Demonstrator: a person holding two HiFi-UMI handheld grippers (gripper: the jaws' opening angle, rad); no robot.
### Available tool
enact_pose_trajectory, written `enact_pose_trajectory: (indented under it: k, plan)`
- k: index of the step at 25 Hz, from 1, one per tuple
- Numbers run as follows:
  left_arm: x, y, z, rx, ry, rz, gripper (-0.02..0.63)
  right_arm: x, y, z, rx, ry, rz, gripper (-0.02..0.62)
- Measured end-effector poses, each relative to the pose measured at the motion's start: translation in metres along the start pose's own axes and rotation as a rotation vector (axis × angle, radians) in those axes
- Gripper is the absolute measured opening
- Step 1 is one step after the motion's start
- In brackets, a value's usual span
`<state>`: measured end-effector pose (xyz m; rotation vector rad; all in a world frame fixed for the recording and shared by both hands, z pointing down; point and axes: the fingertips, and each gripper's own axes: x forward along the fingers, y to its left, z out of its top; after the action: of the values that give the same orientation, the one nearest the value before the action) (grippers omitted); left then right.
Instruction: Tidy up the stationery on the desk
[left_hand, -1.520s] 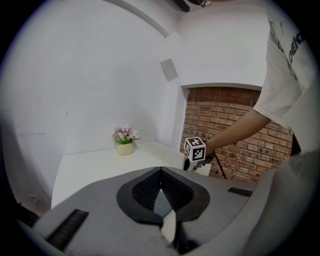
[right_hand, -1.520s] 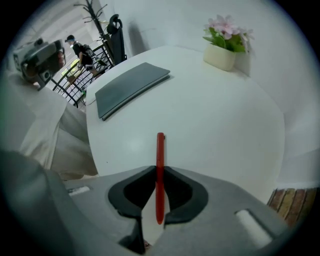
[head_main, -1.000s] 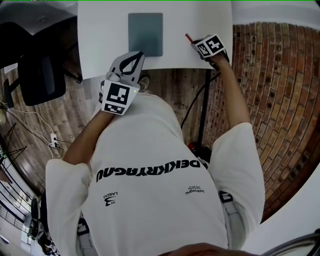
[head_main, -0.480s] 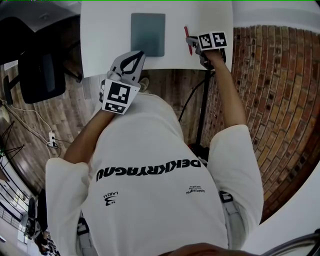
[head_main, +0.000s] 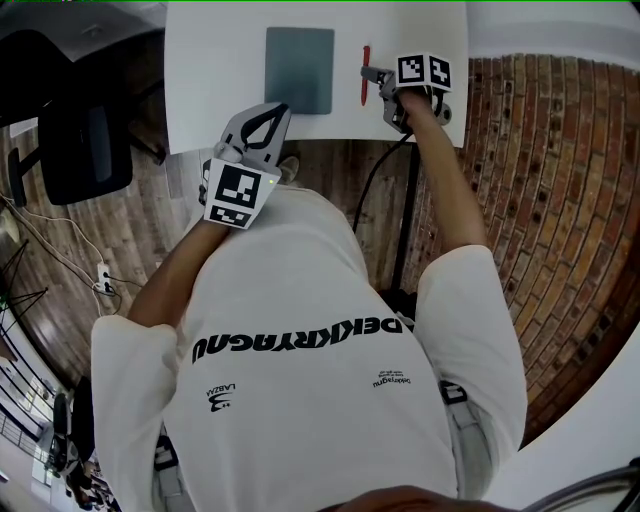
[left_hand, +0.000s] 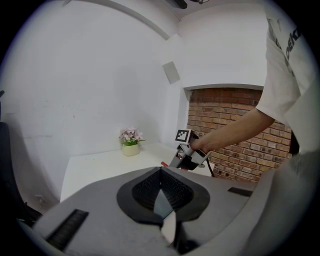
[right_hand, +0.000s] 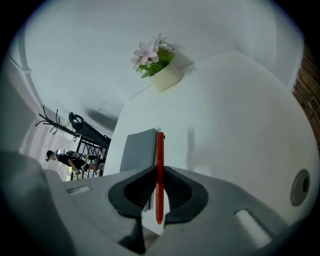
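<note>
Finding: right tongs (head_main: 372, 76) clamp the pen (head_main: 366, 62), at 3 o'clock of the notebook (head_main: 300, 68) on the surface (head_main: 210, 80). The left tongs (head_main: 262, 125) are clenched and empty. Pen not yet placed; tidying judged incomplete.

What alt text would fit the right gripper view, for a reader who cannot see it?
The right gripper has its tongs shut on a red pen, which points away over a white desk. A grey notebook lies just left of the pen, and a pot of pink flowers stands at the desk's far edge.
</note>
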<state>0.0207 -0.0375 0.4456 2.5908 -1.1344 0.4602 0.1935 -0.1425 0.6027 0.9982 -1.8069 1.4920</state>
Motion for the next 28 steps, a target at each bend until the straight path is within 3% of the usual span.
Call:
enact_pose_trajectory:
  k: [28]
  plan:
    - [-0.005, 0.017, -0.009, -0.022, 0.013, 0.027, -0.002, 0.065, 0.001, -0.003, 0.081, 0.064, -0.048, 0.049]
